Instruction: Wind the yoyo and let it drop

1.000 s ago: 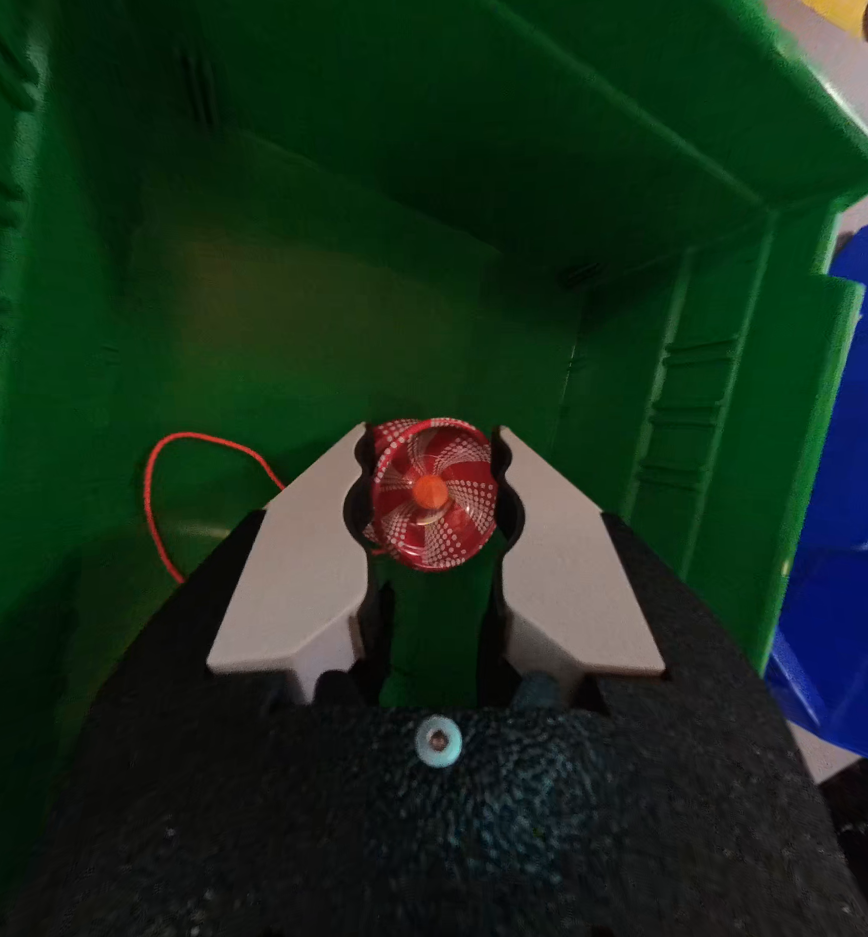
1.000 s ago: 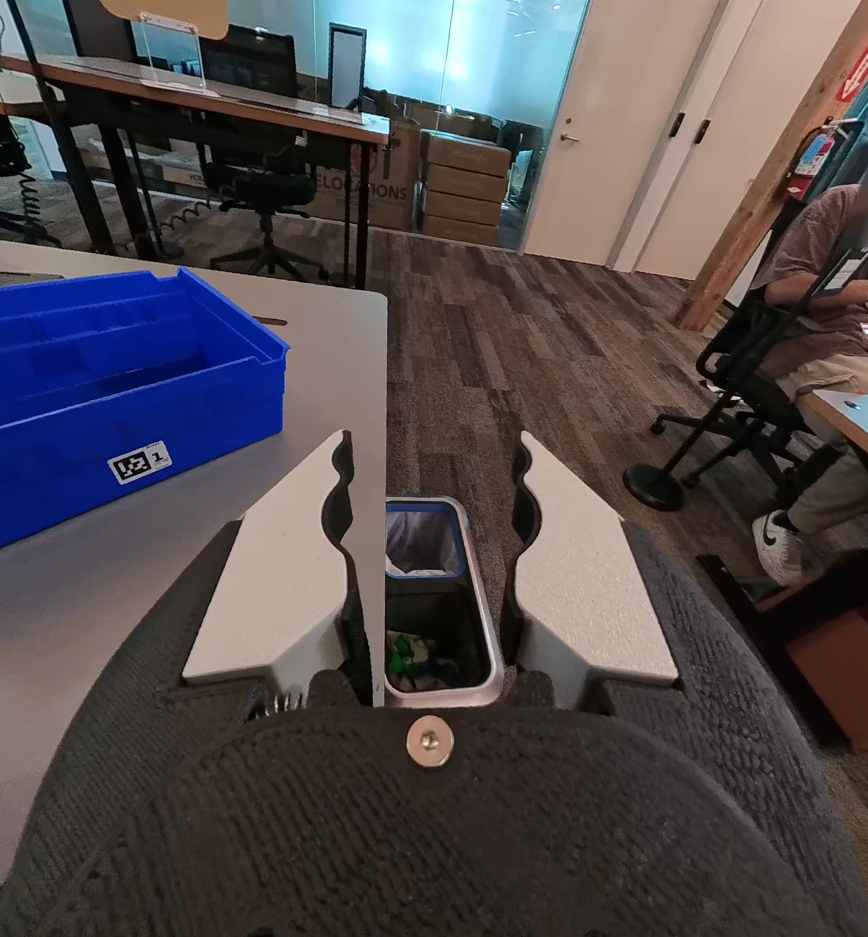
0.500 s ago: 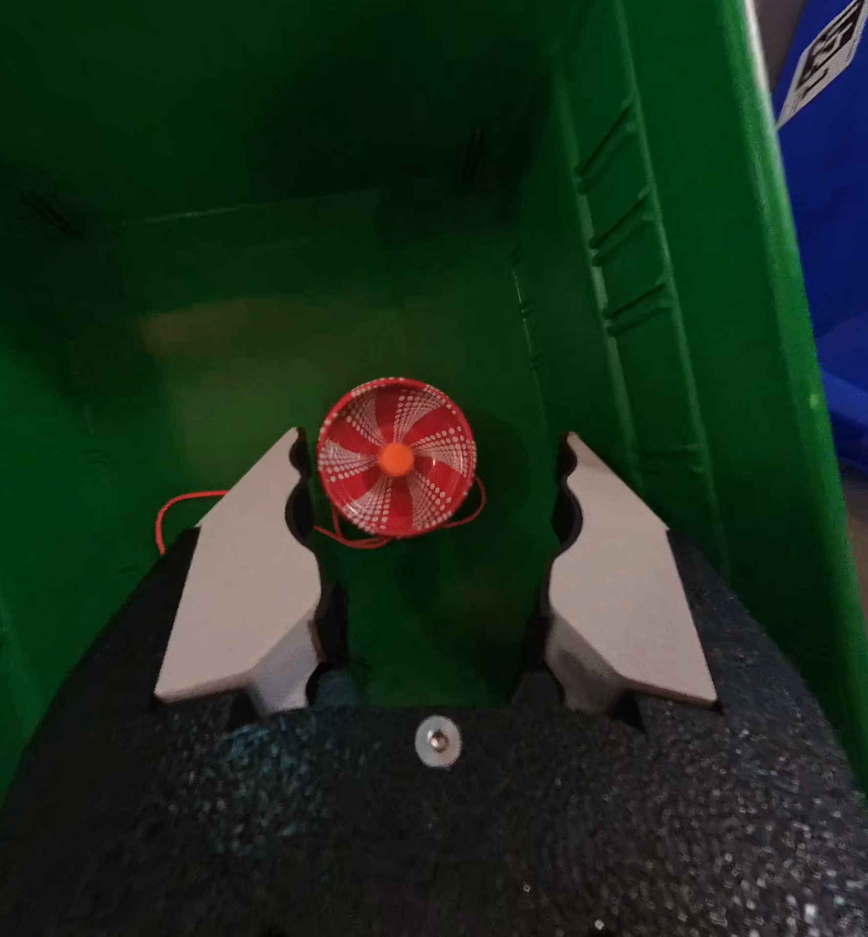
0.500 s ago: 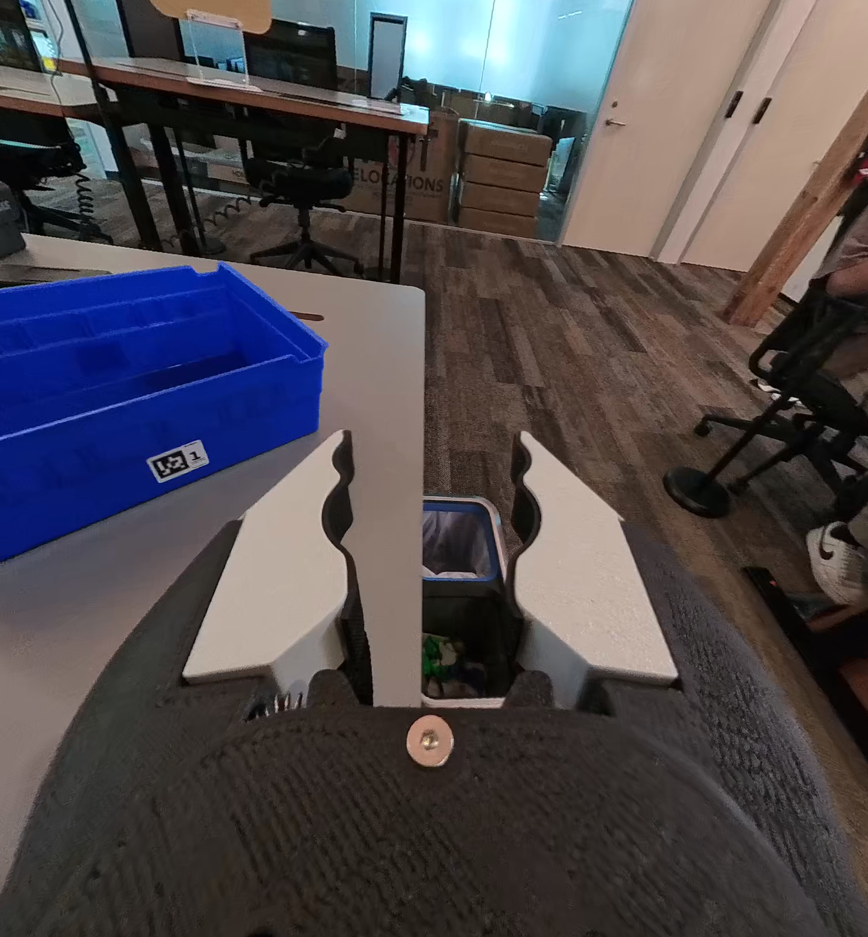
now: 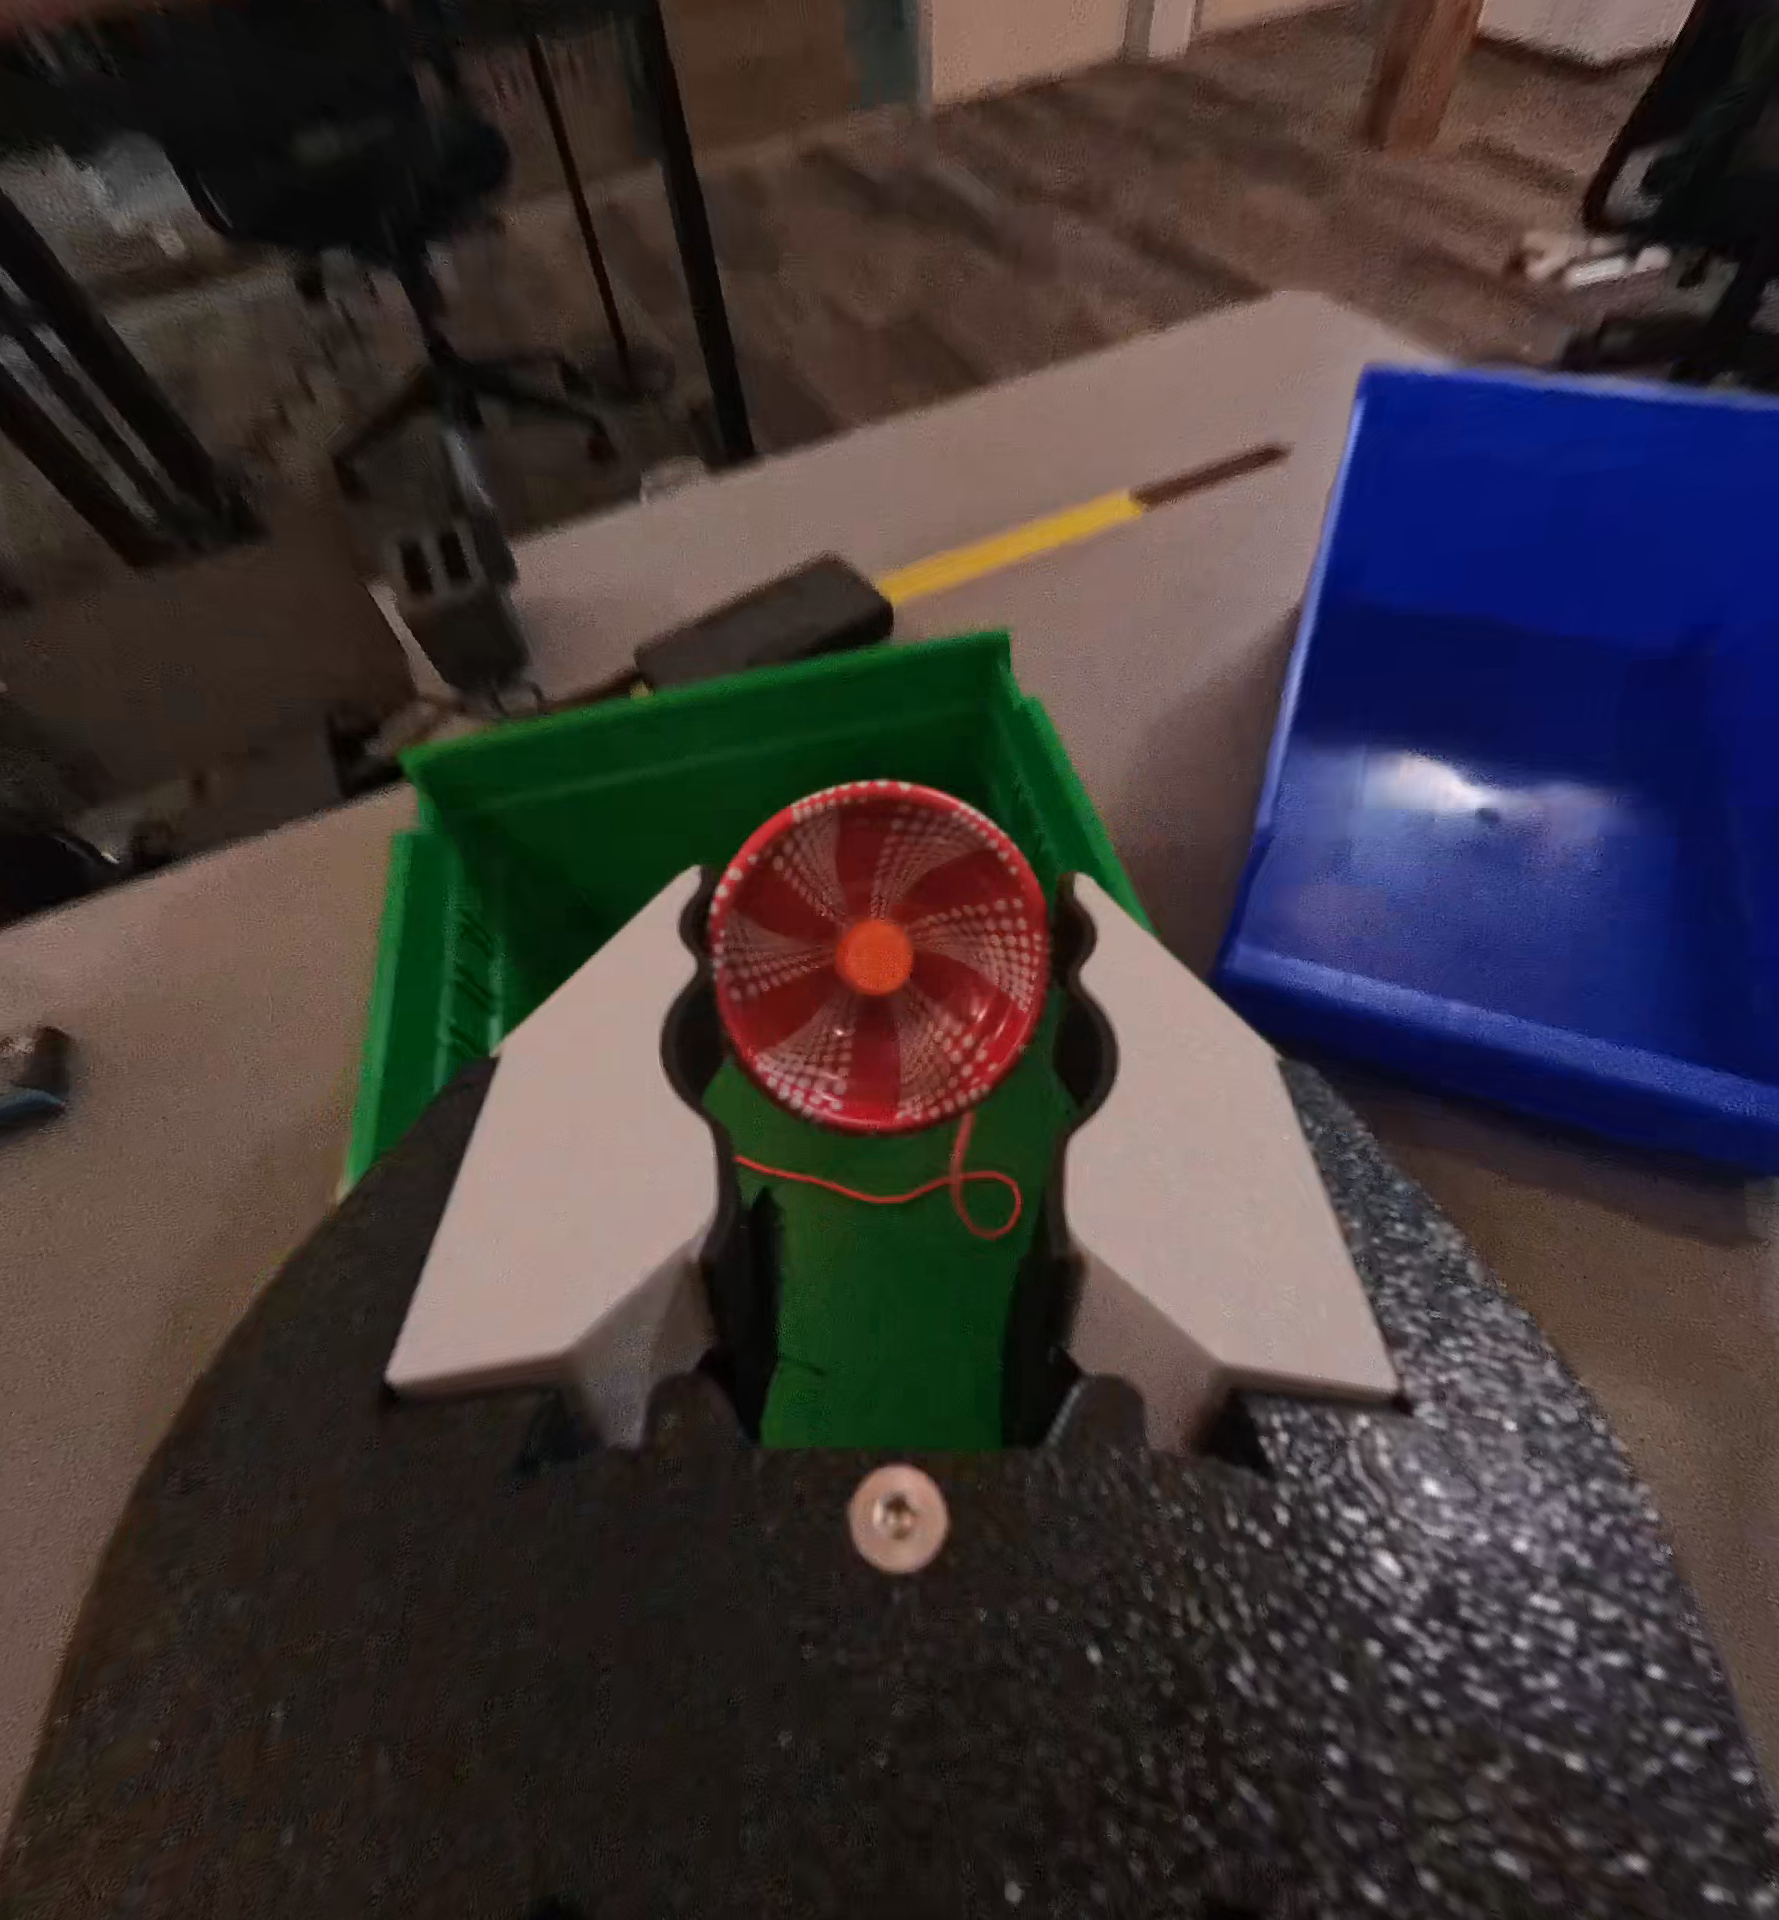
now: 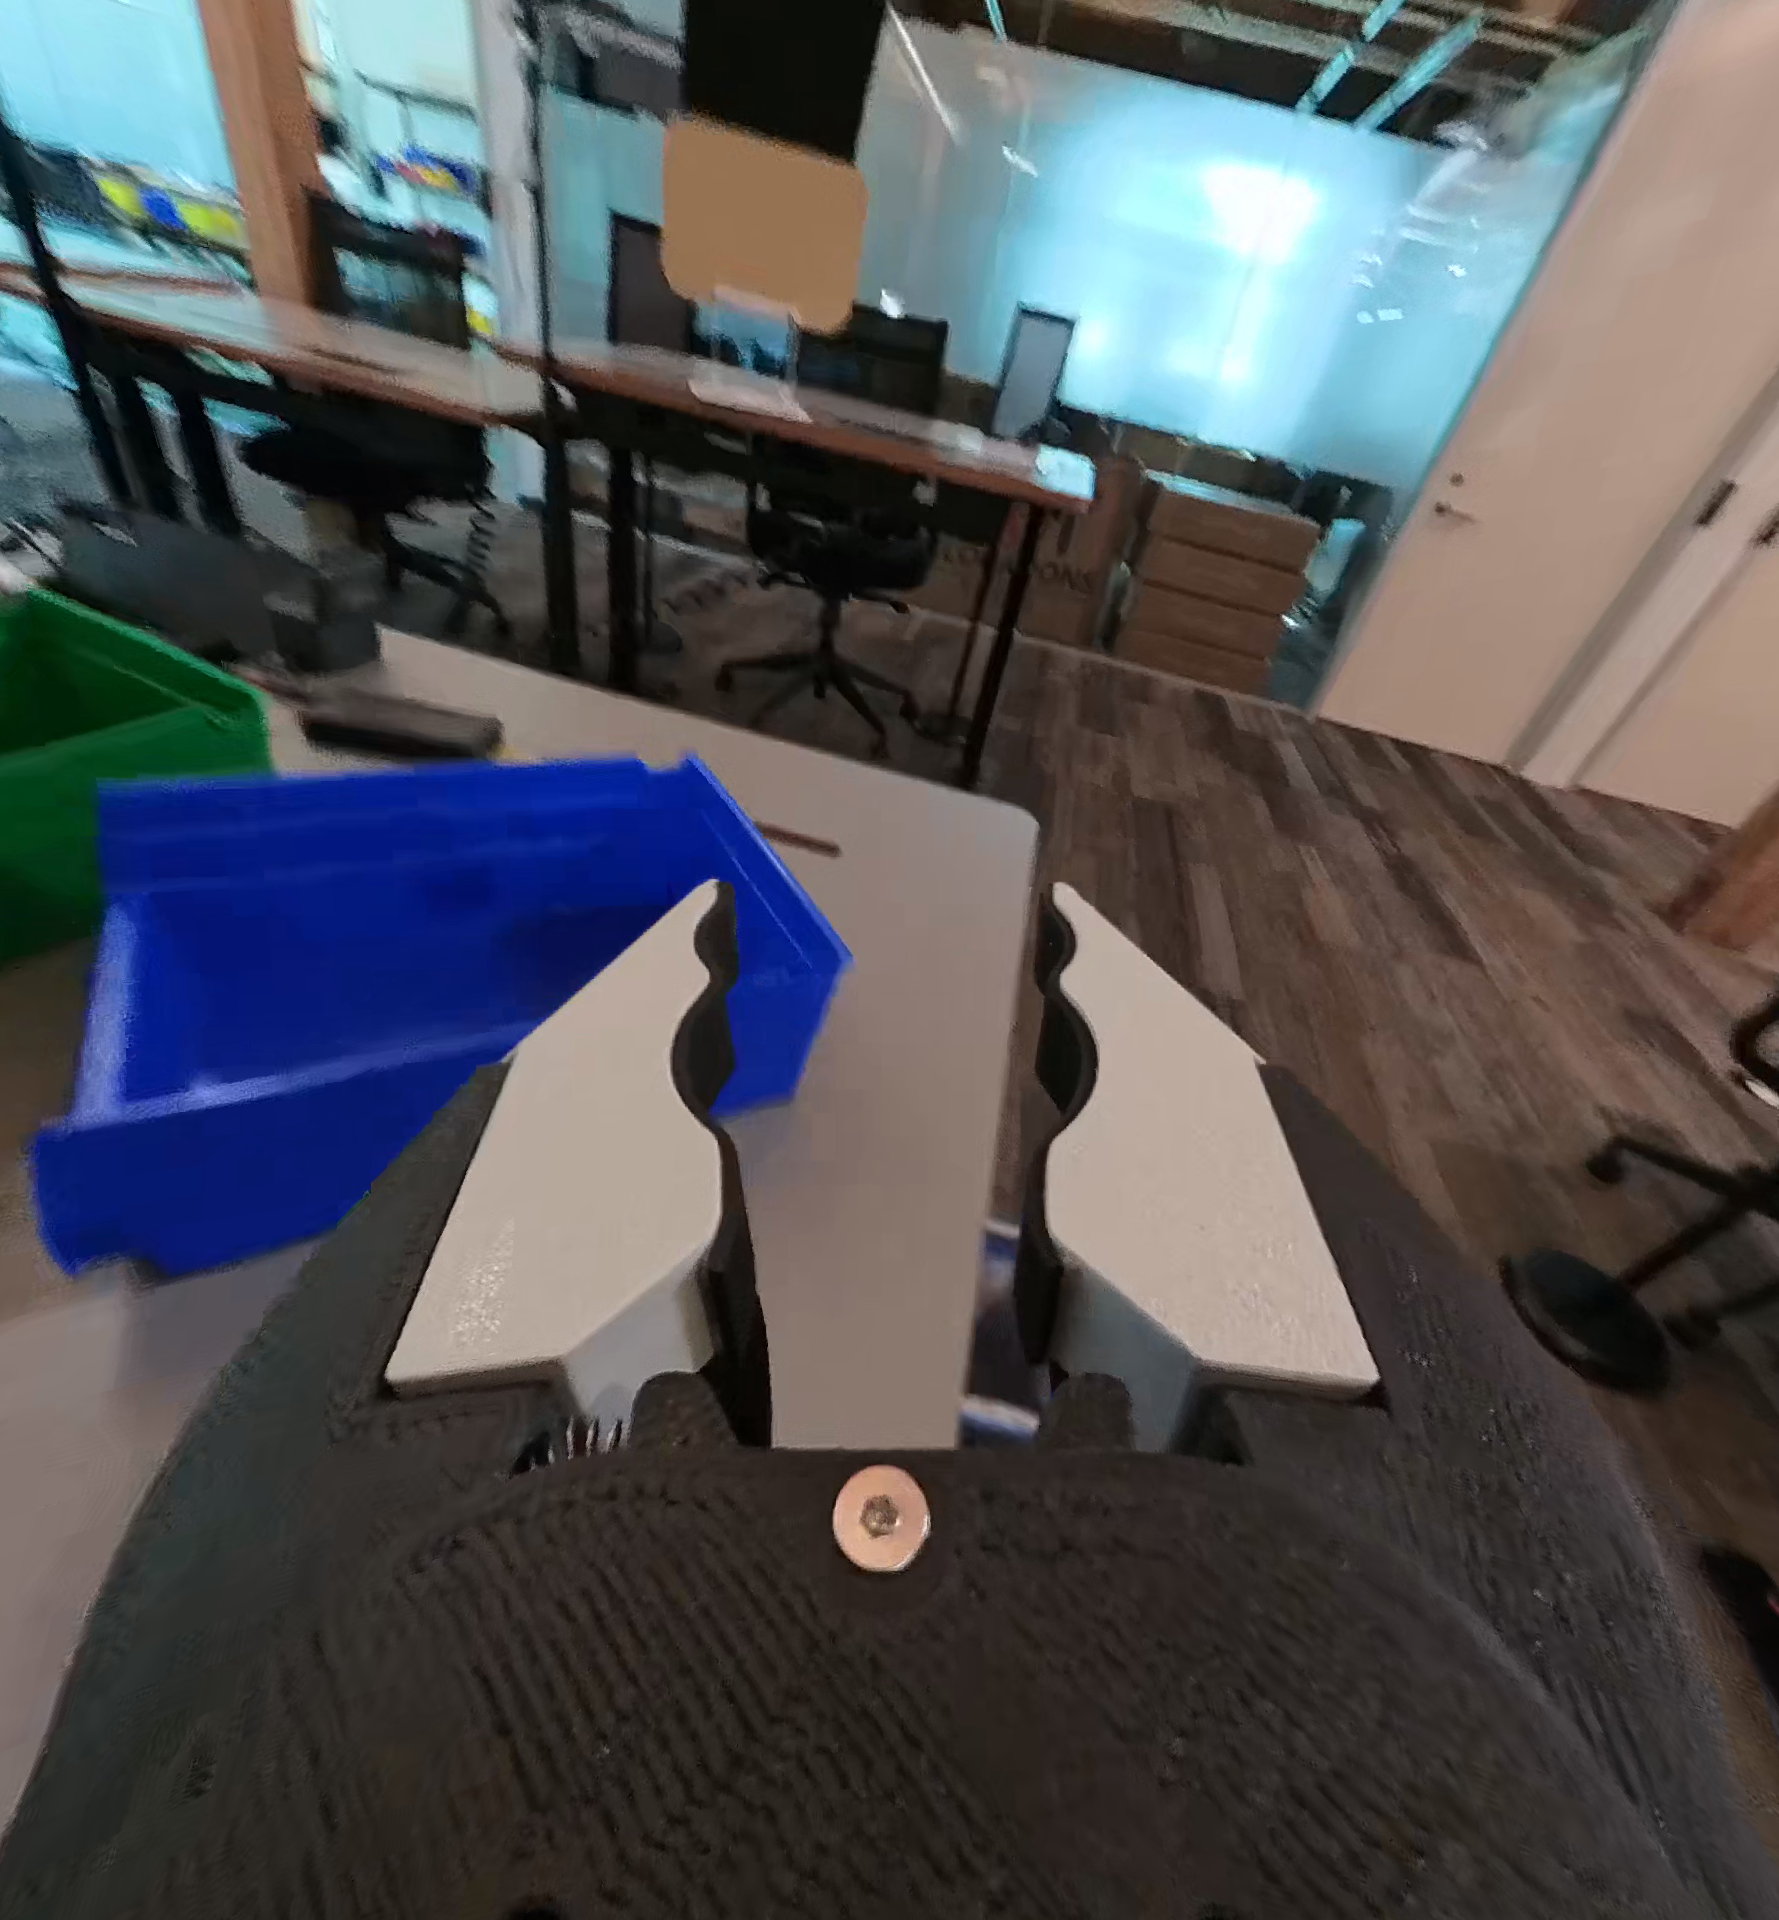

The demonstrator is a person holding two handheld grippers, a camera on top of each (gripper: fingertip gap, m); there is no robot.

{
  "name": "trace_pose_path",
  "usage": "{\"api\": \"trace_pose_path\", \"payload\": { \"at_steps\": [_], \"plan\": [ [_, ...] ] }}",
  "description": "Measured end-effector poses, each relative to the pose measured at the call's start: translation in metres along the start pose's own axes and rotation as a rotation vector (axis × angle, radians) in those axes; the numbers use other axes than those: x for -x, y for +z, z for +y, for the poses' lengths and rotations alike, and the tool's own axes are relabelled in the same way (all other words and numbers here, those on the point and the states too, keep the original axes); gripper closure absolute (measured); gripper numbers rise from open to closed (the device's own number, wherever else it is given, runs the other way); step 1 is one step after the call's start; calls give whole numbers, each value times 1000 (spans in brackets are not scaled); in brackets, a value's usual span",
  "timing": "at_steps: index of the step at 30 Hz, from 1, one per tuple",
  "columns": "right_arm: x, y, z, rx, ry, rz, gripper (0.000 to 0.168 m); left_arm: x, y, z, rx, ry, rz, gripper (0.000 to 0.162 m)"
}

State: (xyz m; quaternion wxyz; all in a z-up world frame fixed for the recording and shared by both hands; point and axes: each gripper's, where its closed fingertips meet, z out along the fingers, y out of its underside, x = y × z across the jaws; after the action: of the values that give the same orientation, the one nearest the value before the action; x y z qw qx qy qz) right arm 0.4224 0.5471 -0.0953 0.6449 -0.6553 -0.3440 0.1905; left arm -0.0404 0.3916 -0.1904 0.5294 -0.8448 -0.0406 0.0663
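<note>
Left wrist view: the left gripper (image 5: pixel 880 961) now grips the round red-and-white metal yoyo (image 5: pixel 877 971), lifted above the green plastic bin (image 5: pixel 656 769). Winding comes next. The right gripper (image 6: pixel 885 997) is released, empty.

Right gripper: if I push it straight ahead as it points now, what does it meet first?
Probably nothing soon: the open right gripper points over bare grey table toward its far edge; the blue bin sits left of that line.

A green bin (image 5: pixel 573 800) sits beside a blue bin (image 5: pixel 1550 790).
</note>
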Motion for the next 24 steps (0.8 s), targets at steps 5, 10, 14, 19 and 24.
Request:
{"api": "trace_pose_path", "payload": {
  "at_steps": [5, 10, 14, 19, 24],
  "plan": [
    [57, 28, -92, -156, 158, -286, 118, -23, -113, -104, -373, 132, -165, 100],
    [178, 37, -179, -159, 339, -809, 114, -84, -195, -184, -619, 351, -222, 100],
    [265, 0, -240, -164, 356, -1229, 97, -128, -220, -212, -630, 557, -270, 100],
    [322, -29, -257, -132, 195, -1402, 84, -158, -240, -221, -590, 781, -368, 100],
    [336, -44, -260, -126, 131, -1492, 105, -177, -254, -217, -586, 857, -338, 101]
  ]
}}
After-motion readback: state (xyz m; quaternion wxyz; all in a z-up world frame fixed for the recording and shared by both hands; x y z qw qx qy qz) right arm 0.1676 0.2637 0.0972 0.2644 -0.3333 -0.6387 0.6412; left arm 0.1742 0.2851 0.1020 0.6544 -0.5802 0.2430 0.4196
